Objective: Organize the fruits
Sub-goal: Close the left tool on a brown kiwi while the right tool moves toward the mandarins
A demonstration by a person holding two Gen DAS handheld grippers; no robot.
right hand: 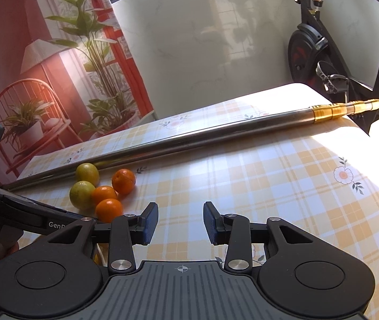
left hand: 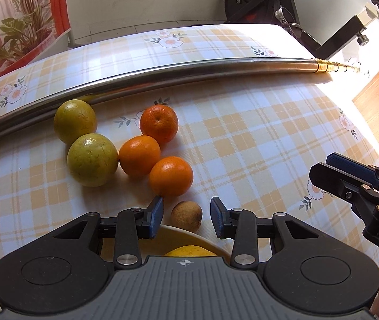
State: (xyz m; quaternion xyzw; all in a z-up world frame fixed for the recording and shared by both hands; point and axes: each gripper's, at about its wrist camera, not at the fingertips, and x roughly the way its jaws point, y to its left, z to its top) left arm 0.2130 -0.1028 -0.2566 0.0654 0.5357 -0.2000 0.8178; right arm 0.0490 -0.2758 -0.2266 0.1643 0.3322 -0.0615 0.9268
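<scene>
Five fruits cluster on the cloth beside the pole: two green fruits and three oranges. Your left gripper has its fingers spread wide around a small brown fruit, not touching it, just past the bowl. Your right gripper hangs wide and empty above bare cloth, well right of the cluster.
</scene>
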